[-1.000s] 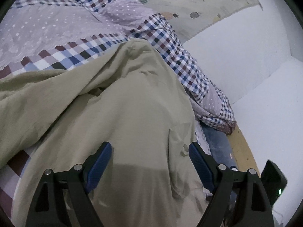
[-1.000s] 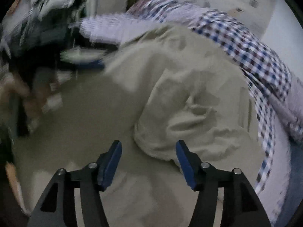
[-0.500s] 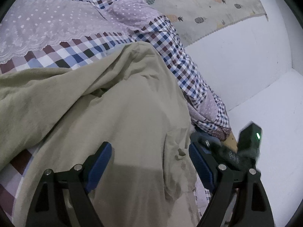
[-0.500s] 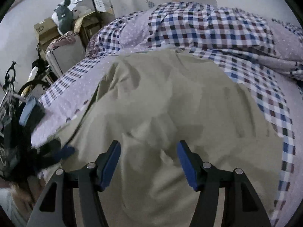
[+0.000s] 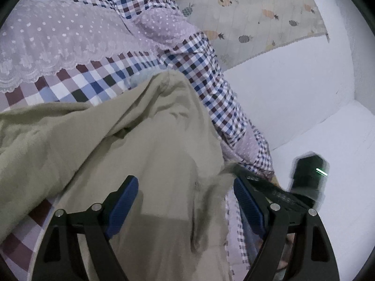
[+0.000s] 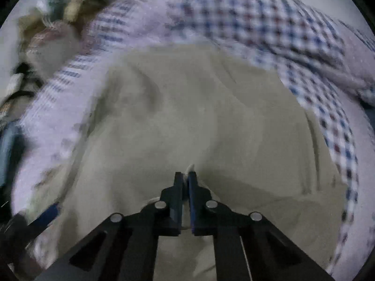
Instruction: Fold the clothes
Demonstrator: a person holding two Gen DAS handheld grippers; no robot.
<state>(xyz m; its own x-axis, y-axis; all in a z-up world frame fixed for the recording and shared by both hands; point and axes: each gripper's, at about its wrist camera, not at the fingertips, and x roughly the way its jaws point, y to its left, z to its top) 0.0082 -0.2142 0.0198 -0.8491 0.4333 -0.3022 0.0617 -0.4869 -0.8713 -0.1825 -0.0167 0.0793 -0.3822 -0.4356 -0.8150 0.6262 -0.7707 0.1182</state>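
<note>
A khaki garment (image 5: pixel 152 140) lies spread and rumpled over a checked bedspread (image 5: pixel 93 86). My left gripper (image 5: pixel 184 182) hovers open just above the garment's near part, nothing between its blue pads. To its right, the right gripper's black housing (image 5: pixel 304 175) with a green light shows, blurred, at the garment's right edge. In the right wrist view the right gripper (image 6: pixel 185 175) is shut on a small pinch of the khaki garment (image 6: pixel 199 117), with a bit of fabric peeking out above the pads. One blue pad of the left gripper (image 6: pixel 46 213) shows at the lower left.
The checked bedspread (image 6: pixel 257 23) has a lilac dotted lace panel (image 5: pixel 58 37). A pineapple-print cloth (image 5: pixel 257 11) hangs on the white wall (image 5: pixel 281 93) to the right of the bed. Blurred boxes and clutter (image 6: pixel 46 35) stand beyond the bed's far left side.
The right gripper's jaws closed on a fold of the khaki garment. In the left wrist view it came in from the right to the garment's edge. The left gripper shifted slightly, still open.
</note>
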